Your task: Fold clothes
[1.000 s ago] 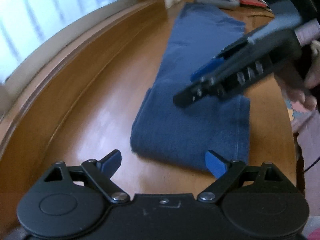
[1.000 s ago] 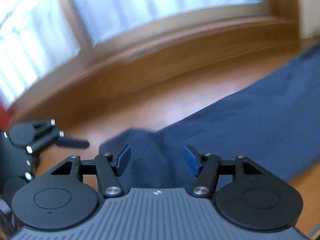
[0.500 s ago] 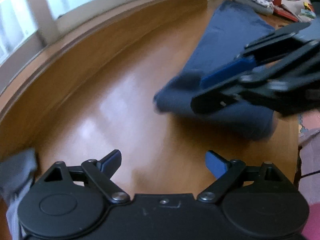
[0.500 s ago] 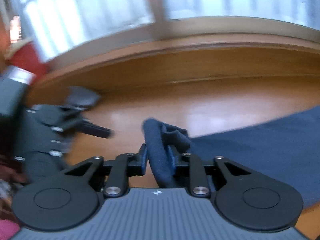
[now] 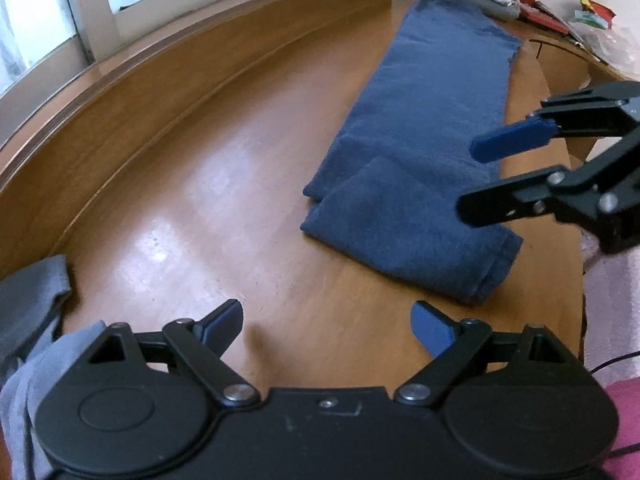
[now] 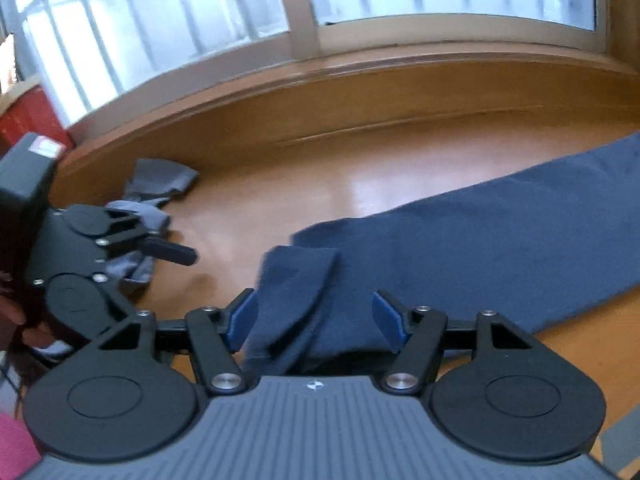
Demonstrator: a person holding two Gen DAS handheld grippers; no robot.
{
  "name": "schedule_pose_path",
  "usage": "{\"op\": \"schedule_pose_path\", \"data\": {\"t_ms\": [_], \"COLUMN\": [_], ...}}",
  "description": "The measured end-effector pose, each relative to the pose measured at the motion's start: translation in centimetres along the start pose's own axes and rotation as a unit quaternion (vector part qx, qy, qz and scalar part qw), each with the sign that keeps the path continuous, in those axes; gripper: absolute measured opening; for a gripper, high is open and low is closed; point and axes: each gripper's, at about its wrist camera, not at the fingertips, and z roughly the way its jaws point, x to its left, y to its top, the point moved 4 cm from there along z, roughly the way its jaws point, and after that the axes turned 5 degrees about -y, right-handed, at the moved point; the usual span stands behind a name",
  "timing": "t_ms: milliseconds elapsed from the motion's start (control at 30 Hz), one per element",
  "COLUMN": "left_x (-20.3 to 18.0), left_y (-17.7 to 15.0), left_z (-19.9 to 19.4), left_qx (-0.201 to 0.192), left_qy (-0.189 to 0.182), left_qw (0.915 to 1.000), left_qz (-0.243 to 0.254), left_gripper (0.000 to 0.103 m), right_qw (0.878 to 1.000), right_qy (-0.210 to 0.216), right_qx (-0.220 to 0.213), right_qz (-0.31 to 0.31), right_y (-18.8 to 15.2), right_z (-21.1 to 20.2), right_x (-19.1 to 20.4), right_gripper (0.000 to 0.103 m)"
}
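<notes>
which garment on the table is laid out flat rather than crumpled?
The blue garment, spread in a long strip with its near end folded over. The grey garment lies bunched by the left tool.

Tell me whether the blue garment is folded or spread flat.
Partly folded. The blue garment lies as a long strip on the wooden table, with its near end doubled back over itself; the overlapped flap shows in both views.

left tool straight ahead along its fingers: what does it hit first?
Likely the bare wooden table, then the raised ledge under the window. The blue cloth lies off to the right of that line. Left tool is open; depth is uncertain.
</notes>
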Motion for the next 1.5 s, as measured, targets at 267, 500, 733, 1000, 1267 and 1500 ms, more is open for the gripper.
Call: {"op": "schedule_pose_path", "data": {"t_ms": [267,500,733,1000,1267,1500], "left_x": [0.2,0.2,0.3,0.7,0.9,0.6], "left_y": [-0.7,-0.6,-0.7,-0.5,-0.1,1.5], "left_z": [-0.1,0.0,0.1,0.1,-0.1,-0.2], "left_qx": [0.000,0.005,0.008,0.009,0.003,-0.016], "left_qy": [-0.009,-0.007,-0.006,-0.003,-0.002,-0.005], "left_qw": [1.0000,0.9999,0.9999,0.9998,1.0000,0.9998], "left_qz": [-0.001,-0.006,-0.014,-0.015,-0.009,0.010], "left_gripper": [0.090,0.090,0.090,0.090,0.090,0.090], "right_qw": [0.997,0.999,1.000,0.997,0.987,0.983], "right_qy": [-0.023,-0.004,-0.012,-0.011,-0.073,-0.085], "right_qx": [0.036,0.040,0.020,-0.011,-0.042,-0.001], "right_qz": [-0.061,-0.023,-0.017,-0.080,-0.133,-0.161], "right_y": [-1.1,-1.1,-0.8,-0.4,2.3,1.6], "right_z": [3.1,4.2,4.3,2.8,2.2,5.8], "right_x": [2.1,1.5,1.1,3.7,2.2,-0.4], "right_gripper": [0.053,0.054,0.019,0.010,0.007,0.010]}}
